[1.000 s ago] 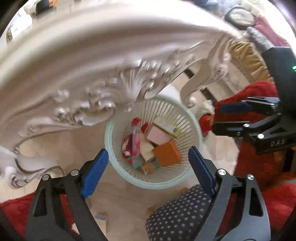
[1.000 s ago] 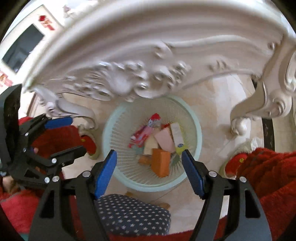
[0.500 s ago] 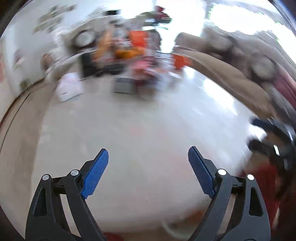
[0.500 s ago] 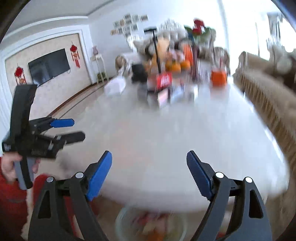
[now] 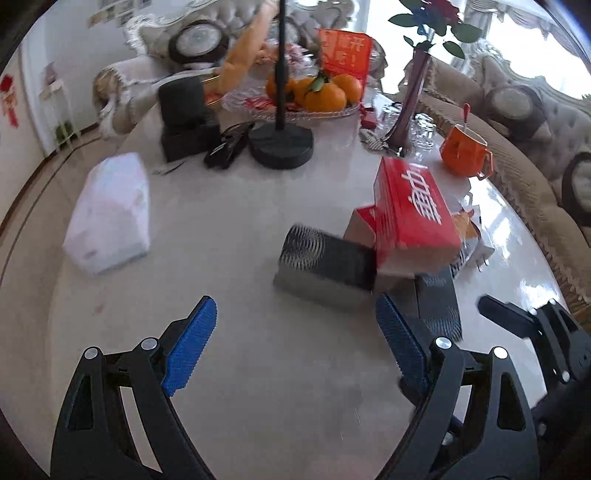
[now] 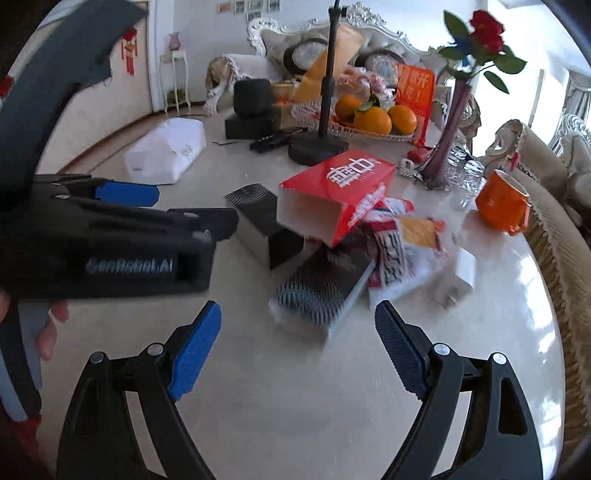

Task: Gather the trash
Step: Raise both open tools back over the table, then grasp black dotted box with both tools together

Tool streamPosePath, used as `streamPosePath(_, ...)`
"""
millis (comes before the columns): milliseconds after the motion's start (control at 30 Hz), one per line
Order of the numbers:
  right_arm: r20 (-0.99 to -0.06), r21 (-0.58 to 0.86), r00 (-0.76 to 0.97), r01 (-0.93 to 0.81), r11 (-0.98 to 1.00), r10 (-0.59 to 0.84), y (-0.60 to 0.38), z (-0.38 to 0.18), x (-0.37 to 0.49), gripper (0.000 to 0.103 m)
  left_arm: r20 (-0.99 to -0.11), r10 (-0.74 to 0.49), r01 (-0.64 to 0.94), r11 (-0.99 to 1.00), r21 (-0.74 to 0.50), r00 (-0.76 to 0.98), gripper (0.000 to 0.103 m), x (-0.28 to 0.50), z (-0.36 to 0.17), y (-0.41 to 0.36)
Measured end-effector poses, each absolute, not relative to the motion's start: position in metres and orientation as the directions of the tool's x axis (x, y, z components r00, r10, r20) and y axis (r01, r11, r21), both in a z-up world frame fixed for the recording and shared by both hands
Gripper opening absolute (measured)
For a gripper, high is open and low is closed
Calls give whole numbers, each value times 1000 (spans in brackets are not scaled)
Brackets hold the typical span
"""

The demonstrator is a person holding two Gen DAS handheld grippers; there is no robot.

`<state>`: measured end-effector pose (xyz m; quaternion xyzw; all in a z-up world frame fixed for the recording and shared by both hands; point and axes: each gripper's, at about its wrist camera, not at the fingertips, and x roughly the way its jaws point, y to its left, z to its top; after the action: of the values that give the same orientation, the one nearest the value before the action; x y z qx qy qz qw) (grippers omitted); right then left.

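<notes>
Both the left gripper point(image 5: 295, 343) and right gripper point(image 6: 297, 343) hang released over the table point(image 6: 295, 406), where the light, crushable red carton point(image 6: 334, 194) looks best pinched across its stiff long sides.

Ahead of me, at the far end of the pale marble surface point(image 5: 229, 206), a glass dish of oranges point(image 5: 325, 96) sits behind a black round-based stand point(image 5: 280, 144), with a red card point(image 5: 345, 51) upright just behind the fruit. To the right a purple vase point(image 5: 410, 99) holding a red rose point(image 6: 487, 26) stands near an orange mug point(image 5: 463, 153). To the left lie a white tissue pack point(image 5: 110, 214) and a black speaker point(image 5: 183, 99) on a black box, with cream sofas point(image 5: 532, 110) around the surface.
</notes>
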<state>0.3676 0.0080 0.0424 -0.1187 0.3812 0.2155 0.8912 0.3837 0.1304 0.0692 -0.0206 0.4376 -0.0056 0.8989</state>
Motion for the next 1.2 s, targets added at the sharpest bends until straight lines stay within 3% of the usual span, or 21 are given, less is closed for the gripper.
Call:
streamPosePath(167, -752, -2, 602, -411, 911, 270, 10, 30, 394, 81, -775, -144, 129, 988, -82, 616, 90, 404, 62, 124)
streamPosePath(233, -773, -10, 592, -370, 929, 227, 3, 21, 404, 81, -783, -129, 168, 985, -32, 608, 92, 410, 54, 118)
streamPosePath(300, -783, 68, 558, -360, 930, 274, -8, 18, 410, 81, -789, -104, 201, 979, 25, 606, 92, 414, 47, 112)
streamPosePath(400, -791, 109, 537, -345, 932, 291, -19, 16, 414, 81, -782, -157, 233, 972, -15, 604, 92, 418, 45, 115)
streamPosePath(667, -798, 77, 529, -389, 918, 291, -16, 16, 414, 78, -778, -153, 249, 969, 4, 609, 92, 437, 34, 112)
streamPosePath(800, -798, 61, 531, -399, 915, 285, -18, 17, 418, 66, -794, -137, 238, 971, 9, 592, 92, 444, 27, 105)
streamPosePath(1000, -792, 51, 547, -386, 921, 273, -28, 19, 420, 39, -807, -122, 147, 988, -44, 578, 92, 444, 19, 120)
streamPosePath(1067, -787, 86, 536, -394, 915, 304, -35, 20, 420, 39, -807, -136, 120, 989, -81, 575, 91, 444, 19, 126)
streamPosePath(1100, -786, 92, 534, -395, 914, 310, -35, 20, 420, 39, -806, -131, 111, 990, -82, 577, 80, 443, 19, 128)
streamPosePath(1133, -784, 110, 529, -398, 911, 326, -37, 20, 419, 39, -804, -116, 105, 992, -67, 583, 78, 441, 21, 127)
streamPosePath(1200, -777, 152, 514, -409, 900, 364, -41, 20, 419, 39, -803, -124, 110, 991, -73, 583, 78, 438, 22, 127)
